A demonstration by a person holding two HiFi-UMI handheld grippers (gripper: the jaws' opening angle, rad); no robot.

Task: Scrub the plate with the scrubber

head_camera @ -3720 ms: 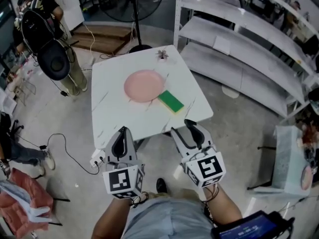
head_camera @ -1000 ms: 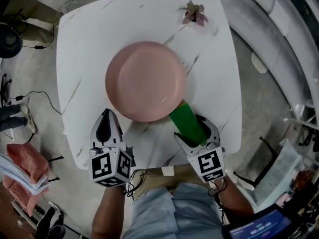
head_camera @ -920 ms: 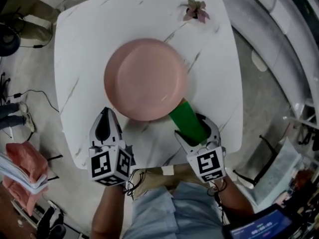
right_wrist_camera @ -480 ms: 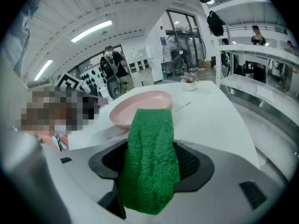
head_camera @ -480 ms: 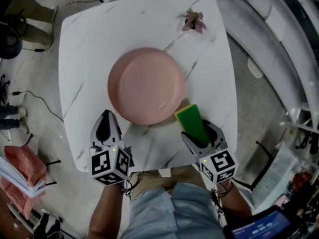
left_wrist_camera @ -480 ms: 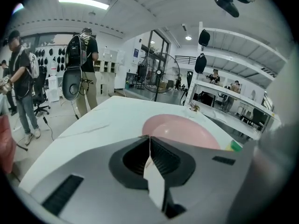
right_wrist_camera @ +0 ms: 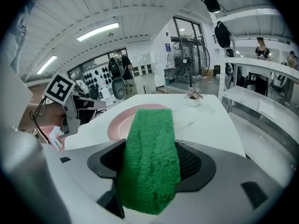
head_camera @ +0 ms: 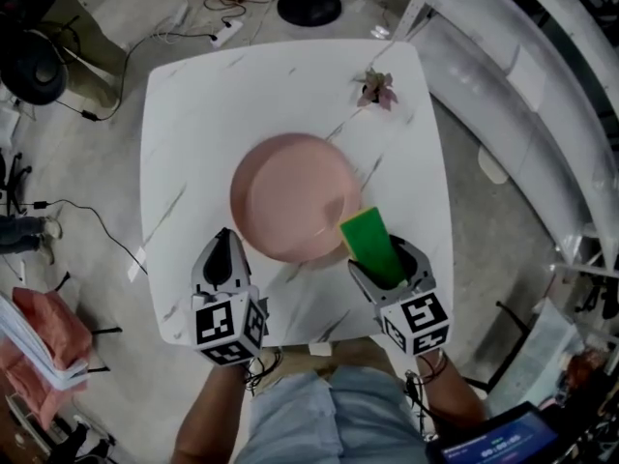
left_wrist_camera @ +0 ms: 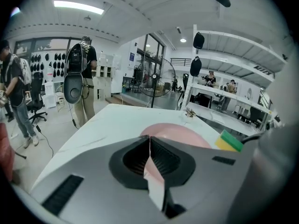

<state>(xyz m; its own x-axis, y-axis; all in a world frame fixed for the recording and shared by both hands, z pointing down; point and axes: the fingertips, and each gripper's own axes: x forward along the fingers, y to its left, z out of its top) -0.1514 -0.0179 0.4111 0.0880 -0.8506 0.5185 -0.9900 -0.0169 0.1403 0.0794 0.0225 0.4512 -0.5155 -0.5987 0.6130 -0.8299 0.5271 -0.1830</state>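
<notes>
Scrubber (head_camera: 370,247) — long axis in line with the right gripper (head_camera: 384,262), pointing away from the person toward the pink plate (head_camera: 290,196). Its rear half sits between the jaws, which are opening yet press its sides. Its front end overlaps the plate's near right rim. Green abrasive face up, yellow layer beneath. The plate rests on the white table (head_camera: 193,114). Left gripper (head_camera: 224,240) — jaws together, empty.
</notes>
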